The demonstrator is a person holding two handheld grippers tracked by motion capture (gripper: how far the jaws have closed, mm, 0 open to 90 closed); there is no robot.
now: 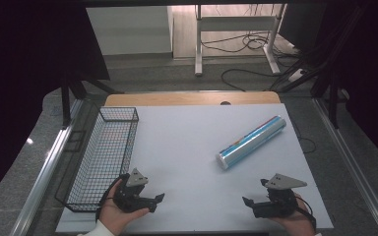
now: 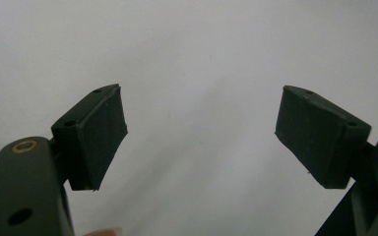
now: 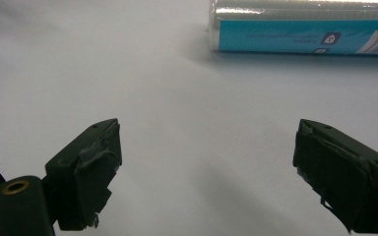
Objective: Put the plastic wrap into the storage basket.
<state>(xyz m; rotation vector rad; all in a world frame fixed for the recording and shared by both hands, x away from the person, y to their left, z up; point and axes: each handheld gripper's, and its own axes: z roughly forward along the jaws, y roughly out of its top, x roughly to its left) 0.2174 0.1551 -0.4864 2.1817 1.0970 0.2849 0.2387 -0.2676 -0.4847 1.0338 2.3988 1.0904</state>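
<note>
A wrapped blue-and-silver roll lies slantwise on the white table, right of centre, well apart from both tools. The right gripper rests near the front edge, jaws spread wide and empty, facing the roll (likely readying a reach). The left gripper, equally wide and empty, sits just beside a wire basket.

Even, soft overhead light falls on the pale desk, while the surroundings stay dark. Shadows are faint. Both gripper views look slightly hazy and soft.
</note>
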